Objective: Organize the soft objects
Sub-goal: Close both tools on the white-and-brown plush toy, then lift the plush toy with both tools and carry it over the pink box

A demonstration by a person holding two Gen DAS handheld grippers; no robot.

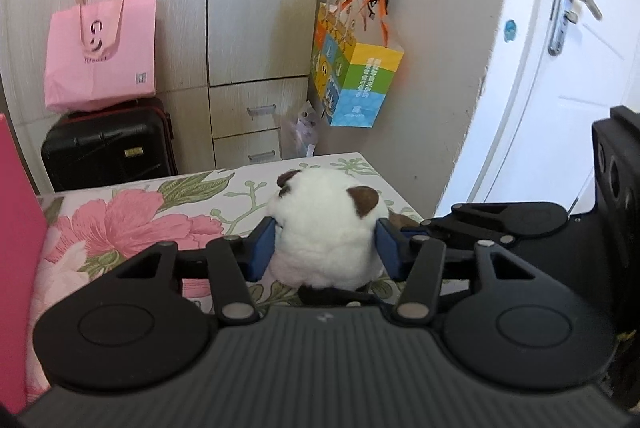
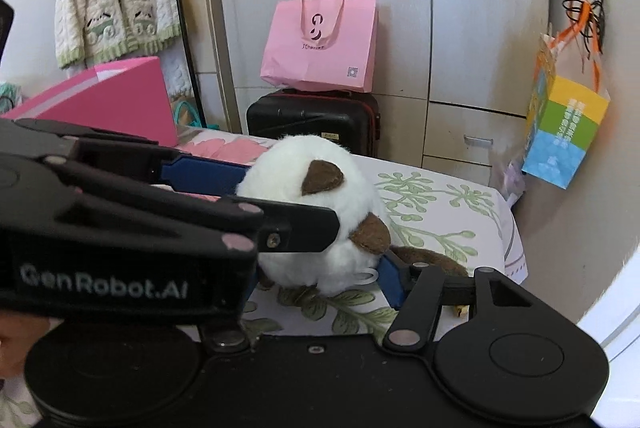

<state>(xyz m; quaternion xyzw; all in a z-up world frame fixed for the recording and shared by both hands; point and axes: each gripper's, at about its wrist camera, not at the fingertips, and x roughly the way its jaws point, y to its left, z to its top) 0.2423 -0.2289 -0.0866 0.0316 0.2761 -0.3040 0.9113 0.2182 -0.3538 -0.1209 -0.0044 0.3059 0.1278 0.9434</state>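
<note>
1. Left wrist view: the left gripper (image 1: 326,248) is clenched on the white plush toy (image 1: 324,228), a blue pad pressed into each flank, at 12 o'clock from the camera.
2. The toy sits on the floral bedsheet (image 1: 132,224) near the bed's far corner.
3. Right wrist view: the right gripper (image 2: 320,280) grasps the same toy (image 2: 308,184); its left finger is hidden behind the other gripper, so that contact is only likely.
4. A pink box (image 2: 120,96) lies at 10 o'clock.

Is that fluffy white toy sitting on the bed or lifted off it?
Sitting on the bed. The toy rests with its underside on the flowered sheet, squeezed between the blue pads of one claw.
</note>
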